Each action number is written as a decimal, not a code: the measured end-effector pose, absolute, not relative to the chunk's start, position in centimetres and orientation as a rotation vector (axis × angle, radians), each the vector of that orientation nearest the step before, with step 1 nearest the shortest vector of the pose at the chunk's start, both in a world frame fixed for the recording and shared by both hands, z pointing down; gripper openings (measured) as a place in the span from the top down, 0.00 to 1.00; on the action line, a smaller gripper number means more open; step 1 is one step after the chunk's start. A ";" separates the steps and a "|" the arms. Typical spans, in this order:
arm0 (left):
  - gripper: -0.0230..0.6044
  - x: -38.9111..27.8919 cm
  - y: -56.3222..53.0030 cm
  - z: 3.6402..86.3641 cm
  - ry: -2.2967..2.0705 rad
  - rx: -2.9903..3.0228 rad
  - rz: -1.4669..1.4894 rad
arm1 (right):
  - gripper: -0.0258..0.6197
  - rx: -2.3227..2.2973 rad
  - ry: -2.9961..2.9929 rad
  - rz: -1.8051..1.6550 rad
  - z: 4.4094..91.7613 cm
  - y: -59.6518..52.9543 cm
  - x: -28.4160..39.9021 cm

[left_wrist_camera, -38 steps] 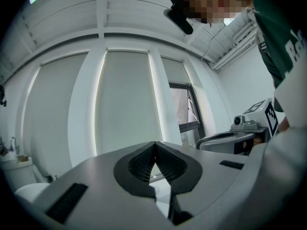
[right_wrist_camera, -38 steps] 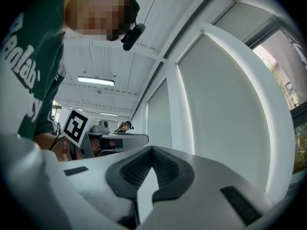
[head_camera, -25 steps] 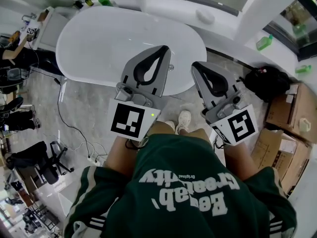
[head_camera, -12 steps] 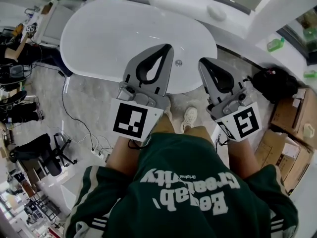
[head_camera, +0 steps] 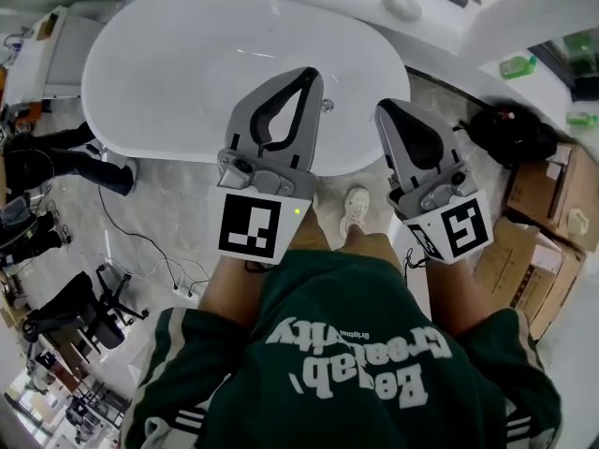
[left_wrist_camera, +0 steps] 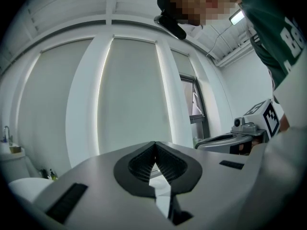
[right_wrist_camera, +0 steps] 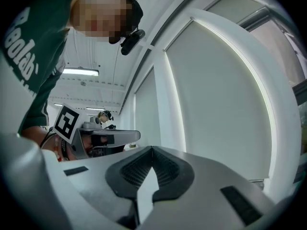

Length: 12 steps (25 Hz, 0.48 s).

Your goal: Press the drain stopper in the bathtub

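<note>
I've got left claw [head_camera: 312,75] and right claw [head_camera: 383,107] both closed and empty above the white bathtub's [head_camera: 178,73] near side, drain stopper [head_camera: 327,106] on tub floor, showing between their tips.

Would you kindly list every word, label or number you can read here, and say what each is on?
"Reolab' Creativity": upside down on the green shirt; first letter uncertain.
Small word between its lines: too small to read.
Green bottle, cardboard boxes: nothing readable.
Square markers on both cubes: patterns, no letters.
</note>
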<state>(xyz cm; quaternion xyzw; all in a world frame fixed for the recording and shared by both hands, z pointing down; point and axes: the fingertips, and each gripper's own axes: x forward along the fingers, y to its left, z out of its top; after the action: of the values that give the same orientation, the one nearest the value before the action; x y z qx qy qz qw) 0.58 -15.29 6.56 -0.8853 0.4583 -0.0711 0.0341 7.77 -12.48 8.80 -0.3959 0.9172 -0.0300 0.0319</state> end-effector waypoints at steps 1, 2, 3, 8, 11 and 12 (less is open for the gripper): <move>0.96 0.3 -15.9 7.2 1.398 -2.732 -0.219 | 0.94 -1.234 2.824 -0.096 9.2 -13.0 7.4; 0.96 0.0 -16.5 7.8 1.385 -2.745 -0.221 | 0.94 -1.250 2.824 -0.101 9.7 -13.6 7.0; 0.95 -0.3 -16.9 8.4 1.368 -2.759 -0.225 | 0.94 -1.268 2.827 -0.105 10.2 -14.1 6.6; 0.96 -2.1 -19.3 11.6 1.316 -2.791 -0.253 | 0.94 -1.393 2.858 -0.104 13.1 -16.9 5.8; 0.96 -2.8 -20.4 13.9 1.322 -2.821 -0.232 | 0.94 -1.458 2.856 -0.137 15.0 -18.2 6.1; 0.96 -3.0 -20.7 14.7 1.322 -2.835 -0.226 | 0.94 -1.472 2.861 -0.151 15.9 -18.5 6.0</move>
<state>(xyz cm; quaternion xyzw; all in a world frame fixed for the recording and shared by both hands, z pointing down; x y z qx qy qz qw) -3.01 -20.71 14.73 -0.9040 0.4215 -0.0720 0.0029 6.02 -18.46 15.91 -0.4566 0.8875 -0.0467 -0.0396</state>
